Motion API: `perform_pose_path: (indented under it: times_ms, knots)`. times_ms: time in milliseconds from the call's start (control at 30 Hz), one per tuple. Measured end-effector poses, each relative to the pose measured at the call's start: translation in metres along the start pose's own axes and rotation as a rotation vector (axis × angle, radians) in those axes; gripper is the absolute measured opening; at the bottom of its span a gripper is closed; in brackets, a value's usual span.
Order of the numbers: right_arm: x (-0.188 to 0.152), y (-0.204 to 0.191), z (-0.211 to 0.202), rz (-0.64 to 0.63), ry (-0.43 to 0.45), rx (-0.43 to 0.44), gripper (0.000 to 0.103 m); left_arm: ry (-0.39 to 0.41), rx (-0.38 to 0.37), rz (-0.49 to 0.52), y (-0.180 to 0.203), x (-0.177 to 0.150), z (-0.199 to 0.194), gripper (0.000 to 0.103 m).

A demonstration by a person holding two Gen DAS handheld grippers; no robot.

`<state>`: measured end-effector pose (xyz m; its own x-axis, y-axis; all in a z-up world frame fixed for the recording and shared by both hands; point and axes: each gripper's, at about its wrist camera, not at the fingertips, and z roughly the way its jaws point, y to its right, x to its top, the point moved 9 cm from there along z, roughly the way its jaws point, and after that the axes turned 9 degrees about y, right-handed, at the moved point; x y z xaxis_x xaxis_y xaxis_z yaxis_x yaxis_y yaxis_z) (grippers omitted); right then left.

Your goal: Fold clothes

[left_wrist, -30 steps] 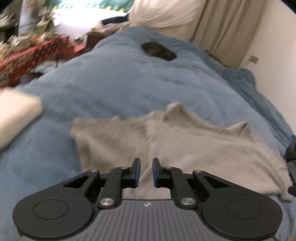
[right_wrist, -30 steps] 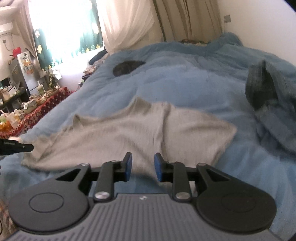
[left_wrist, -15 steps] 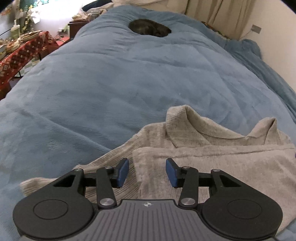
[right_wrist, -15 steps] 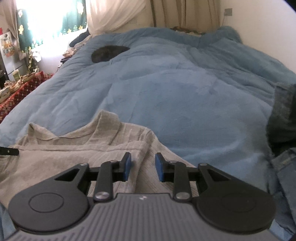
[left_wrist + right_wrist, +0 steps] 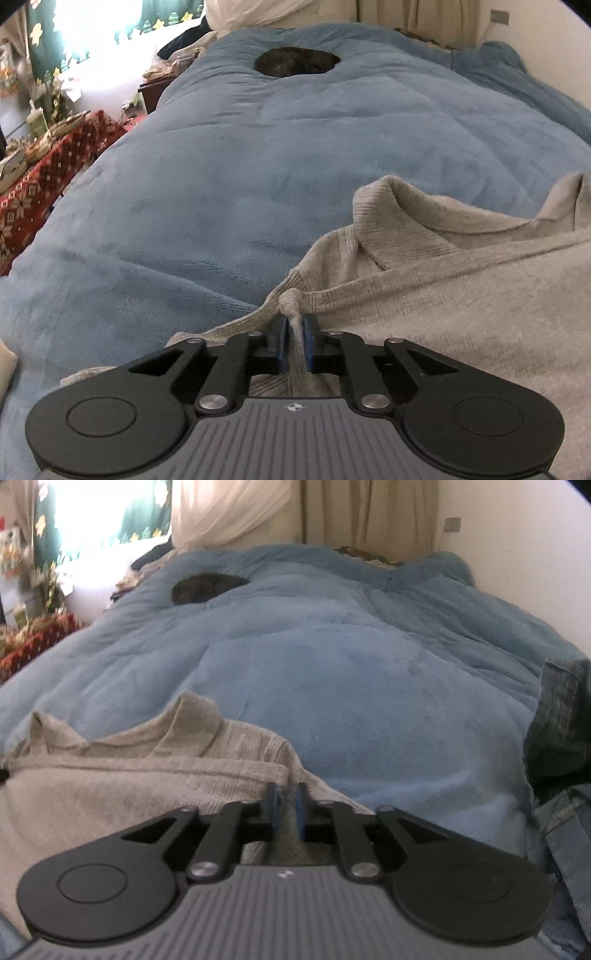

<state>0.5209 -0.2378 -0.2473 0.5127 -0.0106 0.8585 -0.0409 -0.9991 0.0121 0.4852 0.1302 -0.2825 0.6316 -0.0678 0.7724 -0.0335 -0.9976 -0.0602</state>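
A grey ribbed sweater (image 5: 461, 295) lies folded over on the blue duvet (image 5: 295, 147), its collar toward the far side. My left gripper (image 5: 294, 325) is shut on a bunched corner of the sweater's folded edge at its left side. In the right wrist view the sweater (image 5: 129, 775) fills the lower left. My right gripper (image 5: 285, 794) is shut on the folded edge at the sweater's right side.
A dark round patch (image 5: 297, 61) sits far up the duvet. Dark denim clothes (image 5: 561, 738) lie heaped at the right edge of the bed. A red patterned table (image 5: 44, 166) with clutter stands left of the bed. Curtains and a wall are behind.
Both grippers moved down onto the sweater's folded edge and closed on it; half a second ago both stood open above it. The left corner is now bunched between the pads.
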Motion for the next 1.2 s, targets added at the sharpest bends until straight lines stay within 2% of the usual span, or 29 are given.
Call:
perform_pose_path:
  times_ms: [33, 67, 100, 233, 300, 367, 467, 567, 633, 700, 867, 1033, 1133, 1200]
  knots:
    - [0.003, 0.002, -0.004, 0.008, 0.011, -0.005, 0.034, 0.004, 0.0, -0.015, -0.002, 0.003, -0.002, 0.029]
    - [0.005, 0.003, -0.008, 0.019, 0.021, -0.007, 0.049, 0.01, -0.011, -0.047, -0.005, 0.005, -0.005, 0.038]
    - [0.008, 0.005, -0.014, 0.038, 0.028, -0.001, 0.058, 0.019, -0.032, -0.094, -0.008, 0.007, -0.009, 0.05]
    - [0.013, 0.001, -0.041, 0.078, 0.069, 0.007, 0.064, 0.055, -0.065, -0.171, -0.008, 0.017, -0.035, 0.05]
    - [0.011, -0.009, -0.061, 0.068, 0.1, 0.01, 0.073, 0.084, -0.082, -0.192, 0.001, 0.018, -0.054, 0.052]
    - [0.006, -0.022, -0.081, 0.062, 0.136, 0.017, 0.076, 0.123, -0.107, -0.218, 0.012, 0.014, -0.074, 0.054]
    - [-0.01, -0.051, -0.106, 0.033, 0.202, 0.055, 0.076, 0.188, -0.137, -0.218, 0.039, 0.002, -0.096, 0.054]
    - [-0.035, -0.082, -0.11, -0.066, 0.254, 0.071, 0.076, 0.238, -0.161, -0.162, 0.072, -0.018, -0.104, 0.051]
    - [-0.058, -0.101, -0.109, -0.176, 0.248, 0.04, 0.075, 0.223, -0.168, -0.145, 0.087, -0.034, -0.101, 0.044]
    - [-0.079, -0.112, -0.106, -0.234, 0.219, 0.032, 0.074, 0.208, -0.171, -0.128, 0.098, -0.05, -0.098, 0.044]
    - [-0.11, -0.114, -0.111, -0.229, 0.196, 0.028, 0.075, 0.217, -0.142, -0.082, 0.105, -0.082, -0.093, 0.047]
    - [-0.117, -0.109, -0.119, -0.208, 0.237, 0.03, 0.075, 0.275, -0.1, -0.075, 0.103, -0.086, -0.105, 0.048]
    - [-0.11, -0.107, -0.14, -0.159, 0.284, 0.028, 0.073, 0.339, -0.071, -0.058, 0.103, -0.087, -0.127, 0.046]
    - [-0.104, -0.11, -0.154, -0.093, 0.314, 0.058, 0.055, 0.379, -0.038, -0.02, 0.108, -0.09, -0.135, 0.042]
